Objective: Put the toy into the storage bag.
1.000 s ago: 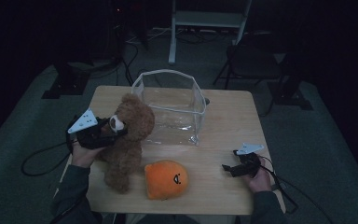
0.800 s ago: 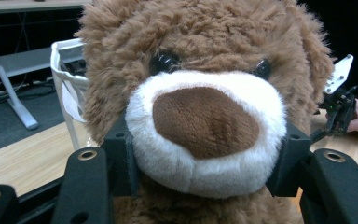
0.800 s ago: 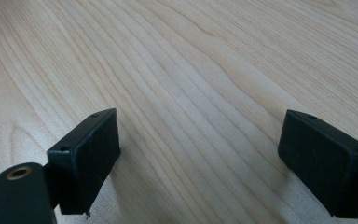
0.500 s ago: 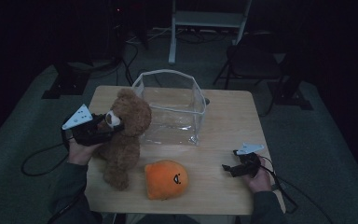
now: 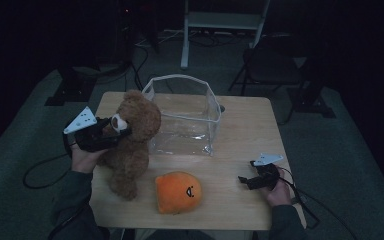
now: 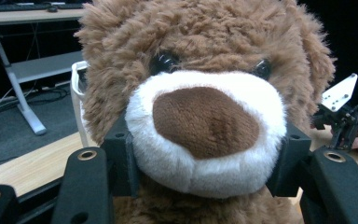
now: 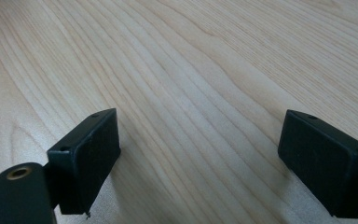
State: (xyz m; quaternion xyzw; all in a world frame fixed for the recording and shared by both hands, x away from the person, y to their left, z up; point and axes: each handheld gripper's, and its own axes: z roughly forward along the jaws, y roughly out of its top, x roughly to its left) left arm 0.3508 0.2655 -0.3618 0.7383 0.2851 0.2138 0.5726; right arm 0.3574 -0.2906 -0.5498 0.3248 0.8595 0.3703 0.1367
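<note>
Clear plastic open-topped box point(image 5: 187, 112) at the far middle of the light wooden table point(image 5: 240, 130). Orange round plush point(image 5: 178, 191) near front edge, in front of box. Brown fluffy teddy bear point(image 5: 130, 140) left of box, upright; left gripper point(image 5: 111, 131) clamps its white muzzle point(image 6: 205, 135) between both pads. Right gripper point(image 5: 244, 180) right of box, low over bare wood, jaws apart on nothing.

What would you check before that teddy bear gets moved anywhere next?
1. Left gripper clamped on the teddy bear: ok, jaws press both sides of its muzzle.
2. Bear's feet free of the table: cannot tell.
3. Clear plastic box open on top, nothing visible inside: ok.
4. Orange plush toy apart from the bear: ok, lying beside its feet.
5. Right gripper out of the way: ok, open over bare wood at the table's right side.
</note>
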